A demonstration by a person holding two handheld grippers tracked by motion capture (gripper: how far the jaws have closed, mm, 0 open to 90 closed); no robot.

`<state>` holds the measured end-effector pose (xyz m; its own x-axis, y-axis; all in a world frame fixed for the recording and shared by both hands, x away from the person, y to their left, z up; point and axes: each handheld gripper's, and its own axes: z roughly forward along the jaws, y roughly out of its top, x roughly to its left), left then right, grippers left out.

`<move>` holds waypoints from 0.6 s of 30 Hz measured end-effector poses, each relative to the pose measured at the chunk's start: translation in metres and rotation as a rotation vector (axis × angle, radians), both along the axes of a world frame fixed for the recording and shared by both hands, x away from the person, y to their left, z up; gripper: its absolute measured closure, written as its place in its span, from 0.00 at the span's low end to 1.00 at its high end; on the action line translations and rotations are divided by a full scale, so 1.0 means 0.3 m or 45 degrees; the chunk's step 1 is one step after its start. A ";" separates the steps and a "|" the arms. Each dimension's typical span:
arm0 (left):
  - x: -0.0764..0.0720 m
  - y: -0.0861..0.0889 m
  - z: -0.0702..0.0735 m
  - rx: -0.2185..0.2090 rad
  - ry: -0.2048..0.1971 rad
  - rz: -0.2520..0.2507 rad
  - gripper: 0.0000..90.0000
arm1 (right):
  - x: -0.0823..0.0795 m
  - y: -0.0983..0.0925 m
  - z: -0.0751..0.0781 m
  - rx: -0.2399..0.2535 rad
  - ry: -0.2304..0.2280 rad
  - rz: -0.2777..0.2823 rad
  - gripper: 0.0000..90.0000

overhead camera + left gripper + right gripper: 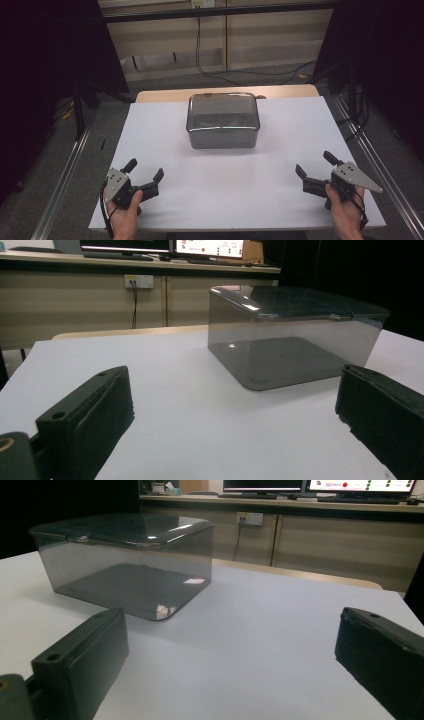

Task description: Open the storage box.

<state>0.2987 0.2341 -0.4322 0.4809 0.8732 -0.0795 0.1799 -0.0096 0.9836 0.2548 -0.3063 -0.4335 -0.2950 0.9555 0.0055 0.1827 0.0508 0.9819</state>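
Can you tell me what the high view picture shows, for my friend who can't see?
A smoky see-through box with its lid on sits on a white table. Near the front, a person's hands hold the left tongs and right tongs, both open and empty.

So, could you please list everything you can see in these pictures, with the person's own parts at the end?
box: one, smoky grey see-through plastic with its lid on, far middle of the table, apart from both tools.
table: one, white top with a pale wood strip along the far edge.
cabinet: one, beige, behind the table.
wall socket: one, white, on the cabinet front, with a black cable plugged in.
monitors: two, lit, on top of the cabinet.
left tool: one, black, near left of the table, jaws open and holding nothing.
right tool: one, black, near right, jaws open and holding nothing.
hands: two, one gripping each tool.
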 end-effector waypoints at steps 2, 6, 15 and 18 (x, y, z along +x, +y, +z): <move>0.000 0.000 0.001 -0.005 0.000 0.000 0.02 | 0.001 0.000 -0.001 0.010 0.010 0.006 0.00; 0.003 -0.003 0.002 -0.011 0.001 0.018 0.02 | 0.006 0.000 -0.007 0.021 0.020 0.019 0.00; 0.007 -0.013 0.002 -0.017 0.007 0.005 0.03 | 0.011 0.021 -0.005 0.020 0.008 0.048 0.00; 0.008 -0.014 -0.003 -0.016 0.019 0.005 0.03 | 0.020 0.031 -0.007 0.023 0.020 0.085 0.00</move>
